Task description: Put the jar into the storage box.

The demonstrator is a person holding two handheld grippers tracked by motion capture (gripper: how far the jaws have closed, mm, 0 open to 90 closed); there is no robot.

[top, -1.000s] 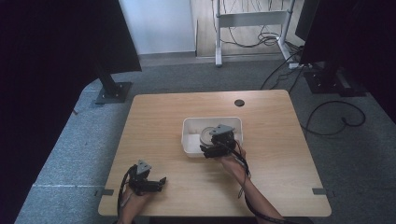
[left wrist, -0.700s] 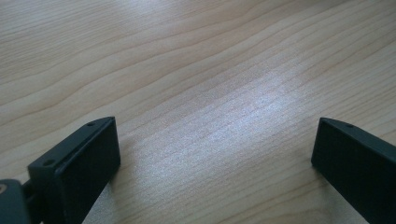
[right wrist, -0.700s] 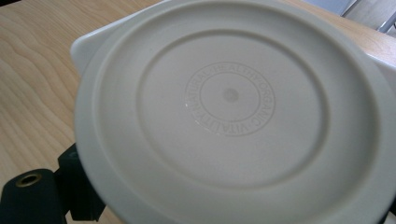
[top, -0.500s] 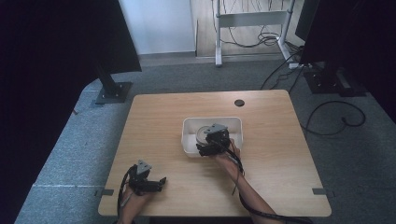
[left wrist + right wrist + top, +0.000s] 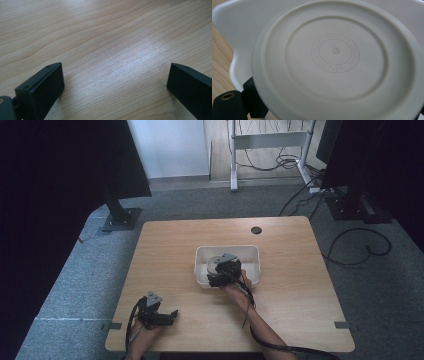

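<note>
A light wooden surface (image 5: 165,250) stands on grey carpet, with dark stands at both sides and cables trailing on the floor behind.

In the high view, a white tub (image 5: 252,256) sits near the middle of the surface. The right gripper (image 5: 220,276) hangs over the tub's near left corner, its hand coming up from the lower edge. A round pale plate (image 5: 215,263) lies inside the tub, right at this gripper's tip. The left gripper (image 5: 167,316) rests low on the surface near the front left corner, well apart from the tub.

In the left gripper view, the two black jaws stand wide apart, with bare wood grain between them and no object in the gap.

In the right gripper view, the plate (image 5: 335,60) is seen from its underside, very close, with a raised ring and a small embossed circle of lettering at its centre. It is tilted up against the tub's white wall (image 5: 234,32). One black jaw sits at the plate's lower left rim, touching it; the other shows only as a sliver at the lower right edge. The jaws appear to grip the plate by its rim across the lower part.
</note>
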